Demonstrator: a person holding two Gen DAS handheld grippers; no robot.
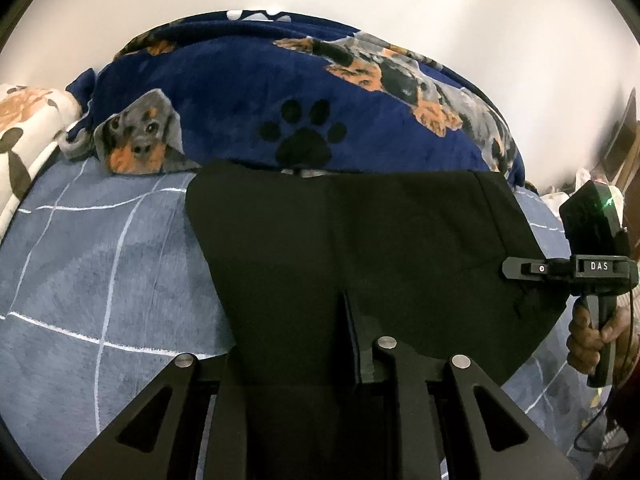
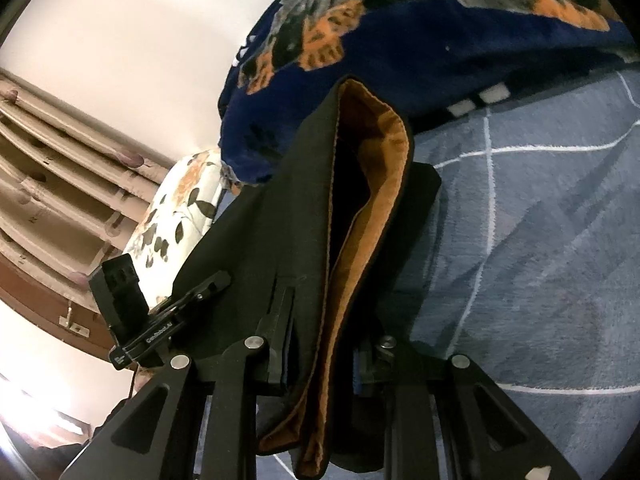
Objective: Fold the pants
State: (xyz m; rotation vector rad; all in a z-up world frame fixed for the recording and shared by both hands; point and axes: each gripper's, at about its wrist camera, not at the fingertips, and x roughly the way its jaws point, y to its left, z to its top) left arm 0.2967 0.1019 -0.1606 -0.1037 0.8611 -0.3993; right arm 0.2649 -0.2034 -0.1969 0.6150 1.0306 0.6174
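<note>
The black pants (image 1: 360, 248) lie spread on the bed's blue checked sheet (image 1: 92, 248), with their near edge lifted and running straight into the left gripper (image 1: 352, 344), whose fingers (image 1: 362, 344) look clenched on the cloth; the far edge ends just short of the navy dog-print blanket (image 1: 280, 92) beyond the fingertips. To that gripper's right, the right gripper (image 1: 520, 270) reaches in at the pants' side edge. In its own view the right gripper (image 2: 320, 340) has its fingers (image 2: 280, 320) closed on a bunched, doubled hem of the pants (image 2: 260, 240), held up off the sheet (image 2: 540, 260). The step in hand seems to be carrying a gripped edge over to make a fold; done well, both grips would travel together at even height, keeping the cloth taut between them so the layer lands flat and square on the part beneath — a sagging middle would wrinkle. The left wrist view alone shows the full spread of the garment and the person's hand (image 1: 596, 340) on the right handle; the right wrist view alone shows the tan lining (image 2: 372, 200) inside the hem, the floral pillow (image 2: 180, 216) left of the fingers, and the left gripper (image 2: 216, 280) from the side.
</note>
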